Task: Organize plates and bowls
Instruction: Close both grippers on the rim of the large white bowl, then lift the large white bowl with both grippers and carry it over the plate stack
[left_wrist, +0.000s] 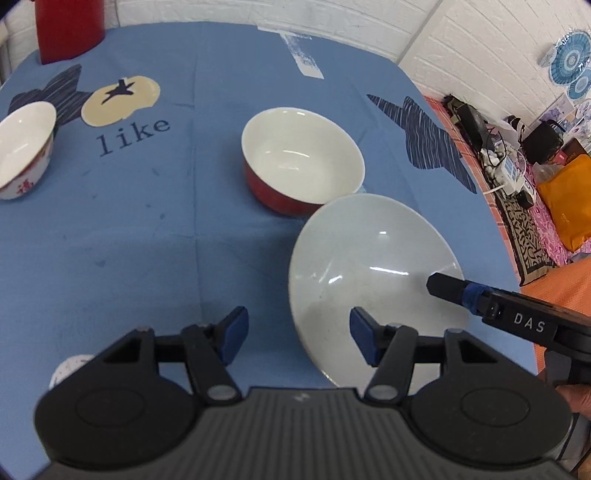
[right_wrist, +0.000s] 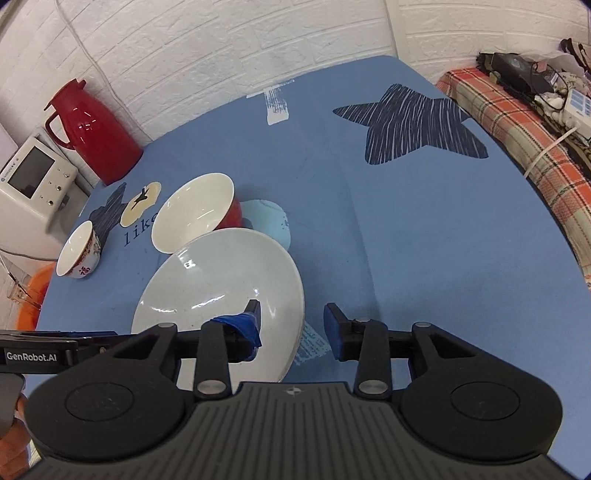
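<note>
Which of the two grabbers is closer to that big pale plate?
Right. The right gripper straddles the pale plate's rim, jaws open. The left gripper hovers open beside its edge.

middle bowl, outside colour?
Red outside, white inside. The middle bowl shows its red wall best in the left wrist view.

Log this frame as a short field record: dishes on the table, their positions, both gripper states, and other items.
surface: blue tablecloth with star prints
large dish: pale grey-white plate, nearest the grippers
middle dish: red bowl with white interior, just behind the plate
far dish: small white patterned bowl, apart on the left
left gripper: open, holding nothing
right gripper: open, straddling the plate's right rim, one finger over its interior
other: red thermos jug at the table's back corner
</note>
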